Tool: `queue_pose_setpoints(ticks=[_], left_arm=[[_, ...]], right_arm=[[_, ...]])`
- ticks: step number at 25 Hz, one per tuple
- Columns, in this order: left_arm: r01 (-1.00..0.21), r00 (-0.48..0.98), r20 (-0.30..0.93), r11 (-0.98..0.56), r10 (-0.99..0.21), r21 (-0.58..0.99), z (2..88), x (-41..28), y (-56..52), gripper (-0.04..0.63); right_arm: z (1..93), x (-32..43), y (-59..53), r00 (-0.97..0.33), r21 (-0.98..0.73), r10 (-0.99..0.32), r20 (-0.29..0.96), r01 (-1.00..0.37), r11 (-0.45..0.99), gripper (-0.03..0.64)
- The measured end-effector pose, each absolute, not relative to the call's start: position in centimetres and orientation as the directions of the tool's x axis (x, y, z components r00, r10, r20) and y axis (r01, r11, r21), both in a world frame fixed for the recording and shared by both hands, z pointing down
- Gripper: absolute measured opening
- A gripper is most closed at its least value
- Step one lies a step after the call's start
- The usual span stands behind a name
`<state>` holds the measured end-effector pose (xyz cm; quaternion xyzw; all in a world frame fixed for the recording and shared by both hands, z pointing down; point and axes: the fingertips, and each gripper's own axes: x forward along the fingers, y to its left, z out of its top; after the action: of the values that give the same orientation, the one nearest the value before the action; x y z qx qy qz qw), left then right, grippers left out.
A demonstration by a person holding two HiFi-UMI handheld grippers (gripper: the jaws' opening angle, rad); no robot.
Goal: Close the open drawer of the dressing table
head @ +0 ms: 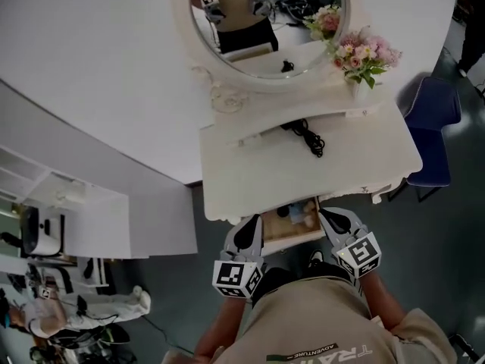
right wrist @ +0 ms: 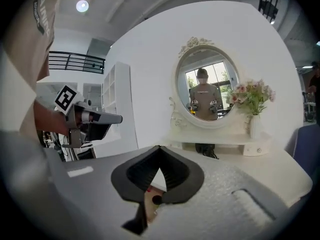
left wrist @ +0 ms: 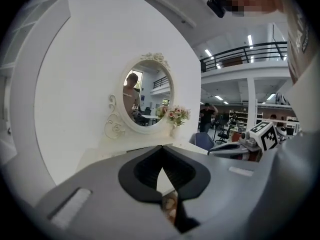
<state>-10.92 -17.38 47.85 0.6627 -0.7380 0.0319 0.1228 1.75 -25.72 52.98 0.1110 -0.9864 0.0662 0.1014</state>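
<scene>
The white dressing table [head: 250,180] stands below me, with its oval mirror [head: 265,29] at the back. Its drawer [head: 292,224] is pulled out from the front edge; the wooden inside holds small items. My left gripper [head: 255,221] sits at the drawer's left corner and my right gripper [head: 323,214] at its right corner. Whether either touches the drawer front is unclear. Both are shut on nothing. In the left gripper view the left gripper [left wrist: 161,149] has its tips together, with the drawer's inside [left wrist: 170,206] showing below. The right gripper [right wrist: 159,149] looks the same over the drawer [right wrist: 150,201].
A black cable [head: 307,136] lies on the tabletop near a vase of pink flowers [head: 367,55]. A blue chair [head: 432,123] stands right of the table. White shelving [head: 68,203] and clutter sit at the left. My torso is close behind the drawer.
</scene>
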Motion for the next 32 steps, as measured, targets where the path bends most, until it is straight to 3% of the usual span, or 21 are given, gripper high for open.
queue_pose_setpoints(ticks=[7, 12, 21, 32], left_arm=[[-0.976, -0.136, 0.251, 0.173, -0.958, 0.132, 49.7, -11.9, -16.3, 0.017], [-0.983, -0.109, 0.236, 0.14, -0.966, 0.118, 49.6, -12.9, -16.2, 0.017], [-0.983, -0.072, 0.219, 0.106, -0.973, 0.148, 50.2, -14.2, -15.9, 0.017], [-0.984, -0.039, 0.241, 0.079, -0.97, 0.16, 51.7, -15.2, -15.0, 0.017]], right_arm=[[54.4, 0.1, -26.0, -0.94, -0.099, -0.166, 0.297, -0.203, 0.974, 0.003], [57.9, 0.2, -27.6, -0.884, 0.023, -0.289, 0.368, -0.302, 0.953, 0.003], [67.0, 3.7, -26.9, -0.771, -0.117, -0.277, 0.573, -0.411, 0.904, 0.003], [78.0, 5.8, -20.9, -0.605, -0.266, -0.068, 0.794, -0.446, 0.855, 0.003]])
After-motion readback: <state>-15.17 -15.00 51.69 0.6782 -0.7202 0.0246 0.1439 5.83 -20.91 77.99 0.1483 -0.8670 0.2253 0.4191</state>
